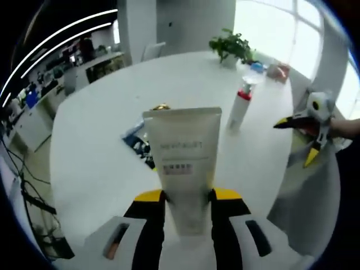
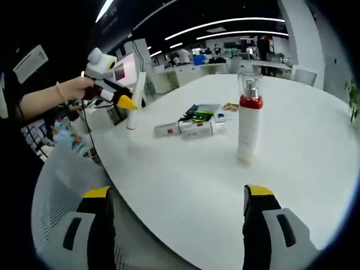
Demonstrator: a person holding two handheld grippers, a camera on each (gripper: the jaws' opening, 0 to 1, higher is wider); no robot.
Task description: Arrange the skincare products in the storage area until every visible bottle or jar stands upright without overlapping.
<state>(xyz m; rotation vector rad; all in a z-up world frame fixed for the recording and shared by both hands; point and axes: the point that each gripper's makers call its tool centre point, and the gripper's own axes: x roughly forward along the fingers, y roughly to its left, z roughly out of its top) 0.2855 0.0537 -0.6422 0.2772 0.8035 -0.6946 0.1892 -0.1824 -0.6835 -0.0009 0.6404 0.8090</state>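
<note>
Tube Held Up, Bottle Standing

Left gripper (image 1: 188, 197) squeezes a cream tube (image 1: 184, 163) between its jaws, holding it upright above the white table (image 1: 95, 152). Right gripper (image 2: 177, 197) has its jaws wide apart, holding nothing. A red-banded pump bottle (image 2: 249, 121) stands upright on the table. Another tube (image 2: 191, 128) lies flat beside a small packet (image 2: 198, 114).

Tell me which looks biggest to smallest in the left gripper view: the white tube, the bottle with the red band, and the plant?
1. The white tube, held in the left claw, looks biggest, but it is nearest the camera.
2. The bottle with the red band.
3. The plant looks about the same as the bottle, and it is farther off, so that is unsure.
</note>
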